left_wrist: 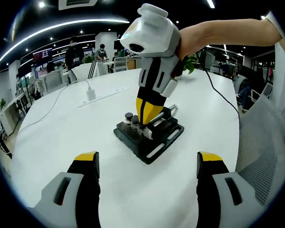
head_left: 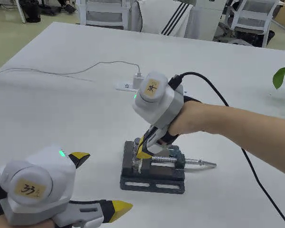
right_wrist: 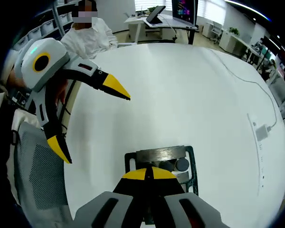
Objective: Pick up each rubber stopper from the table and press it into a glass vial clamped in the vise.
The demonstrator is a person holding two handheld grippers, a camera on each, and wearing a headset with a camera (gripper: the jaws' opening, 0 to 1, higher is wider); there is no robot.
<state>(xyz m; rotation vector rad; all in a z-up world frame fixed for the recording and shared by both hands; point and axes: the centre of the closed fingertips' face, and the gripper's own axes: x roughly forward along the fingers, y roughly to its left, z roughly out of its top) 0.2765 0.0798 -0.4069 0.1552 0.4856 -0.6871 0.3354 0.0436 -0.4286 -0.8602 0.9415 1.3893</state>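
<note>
While at the vise (head_left: 154, 183) on white office table (head_left: 61, 109), right gripper (head_left: 142, 153) jaws together, left gripper (head_left: 104, 181) spread.

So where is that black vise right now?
The vise sits on the white table, mid-low in the head view, just under the tips of the right gripper, with the left gripper off to its left.

Big white table (head_left: 61, 109), thin white cable (head_left: 61, 73) running across it to a power strip (head_left: 128, 87) on the far side. White chairs (head_left: 102, 12) past the far edge, pale greenish floor (head_left: 4, 33) far left. Green plant leaves (head_left: 282, 76) at right. Open office behind: monitor (right_wrist: 183, 9) on a desk, curved ceiling light strips (left_wrist: 61, 26), grey mesh chair (left_wrist: 261, 142) near right.
</note>
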